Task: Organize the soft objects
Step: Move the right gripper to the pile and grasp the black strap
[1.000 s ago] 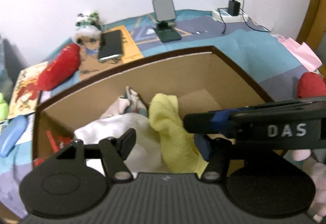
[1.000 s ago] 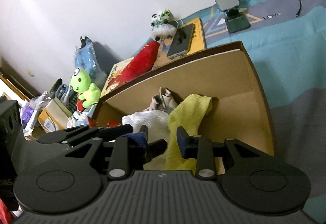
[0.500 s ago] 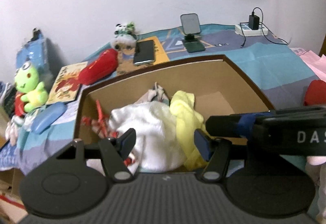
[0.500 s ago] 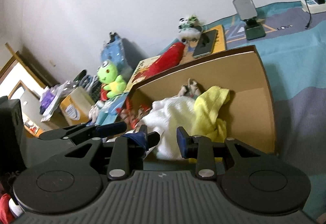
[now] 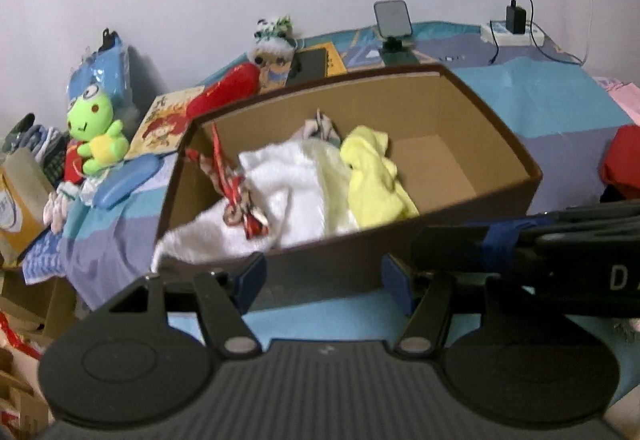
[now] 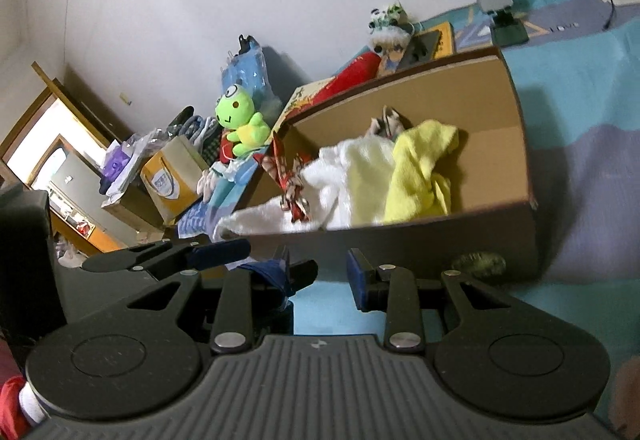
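A brown cardboard box (image 5: 496,143) (image 6: 516,111) stands on the bed. It holds a white towel (image 5: 280,191) (image 6: 340,175), a yellow cloth (image 5: 372,175) (image 6: 424,167) and a red patterned cloth (image 5: 240,199) (image 6: 292,183). My left gripper (image 5: 324,280) is open and empty, in front of the box's near wall. My right gripper (image 6: 332,276) is open and empty, also before the near wall. A green frog plush (image 5: 94,135) (image 6: 240,119) sits left of the box. A red plush (image 5: 228,87) (image 6: 356,73) lies behind the box.
A small panda-hat doll (image 5: 272,47), a phone (image 5: 310,65) on a book, a phone stand (image 5: 394,27) and a power strip (image 5: 514,33) lie behind the box. A blue bag (image 5: 104,63) and paper bag (image 6: 172,175) stand left. A red soft thing (image 5: 620,159) lies right.
Both grippers have pulled back and up from inside the box to in front of its near wall. The cloths stay in the box.
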